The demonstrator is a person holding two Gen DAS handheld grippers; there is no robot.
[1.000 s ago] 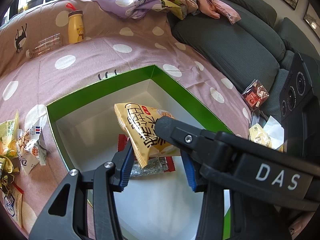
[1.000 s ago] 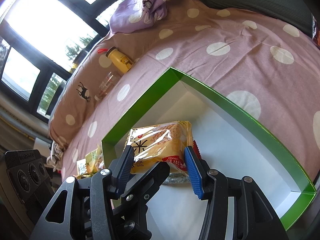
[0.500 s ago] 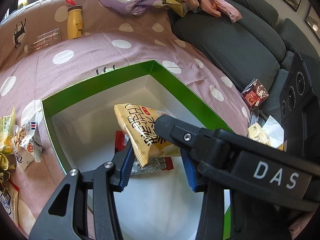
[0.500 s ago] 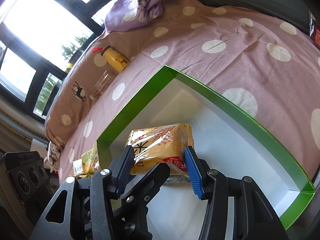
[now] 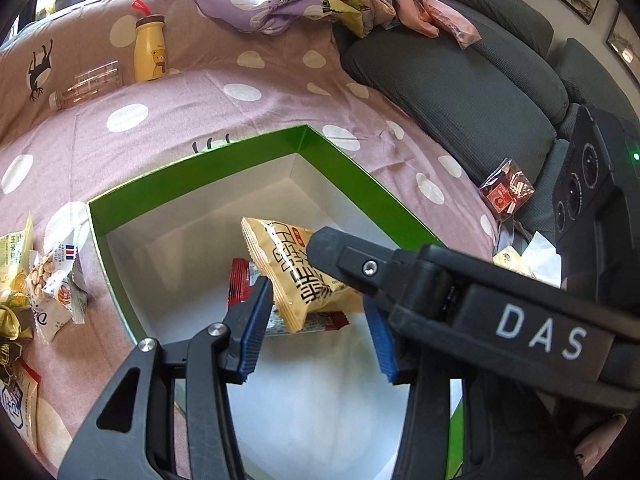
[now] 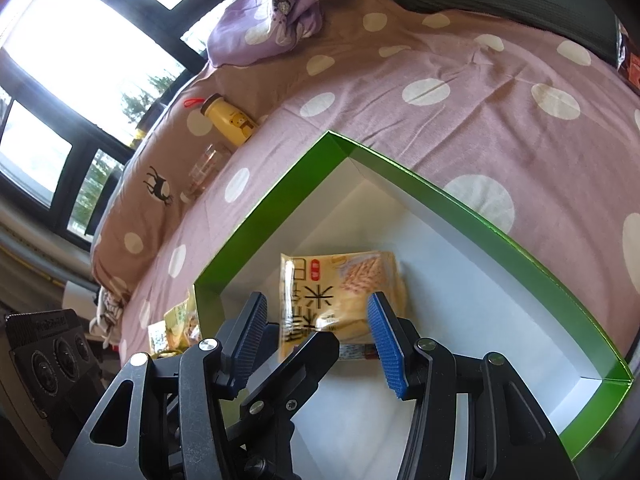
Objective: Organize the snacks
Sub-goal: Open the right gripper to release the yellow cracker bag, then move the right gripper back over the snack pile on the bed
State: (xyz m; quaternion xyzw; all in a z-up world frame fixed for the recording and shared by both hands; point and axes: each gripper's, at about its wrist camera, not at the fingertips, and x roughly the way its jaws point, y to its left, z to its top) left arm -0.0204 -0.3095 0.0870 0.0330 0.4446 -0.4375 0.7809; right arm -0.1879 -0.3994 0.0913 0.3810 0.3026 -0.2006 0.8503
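A green box [image 5: 224, 176] with white inside lies on the dotted bedspread; its rim [image 6: 272, 216] also shows in the right wrist view. A yellow snack pack [image 5: 292, 276] hangs tilted over the box floor between the pads of my left gripper [image 5: 316, 332], whose jaws are opening; the pack [image 6: 344, 292] looks blurred and loose. Under it lies a red-and-silver packet [image 5: 238, 284]. My right gripper [image 6: 316, 336] stands open just short of the pack, nothing gripped. One of its fingers [image 5: 360, 264] crosses in front of the pack.
Several loose snack packets [image 5: 56, 284] lie left of the box. A red packet [image 5: 506, 190] rests on the grey sofa cushions [image 5: 460, 92]. A yellow bottle [image 5: 150, 54], a glass [image 5: 86, 84] and a heap of clothes [image 5: 280, 0] sit at the back.
The left pads have parted slightly. The yellow pack has turned and dropped a little toward the box floor, and it looks blurred in the right wrist view. Both hands stayed put.
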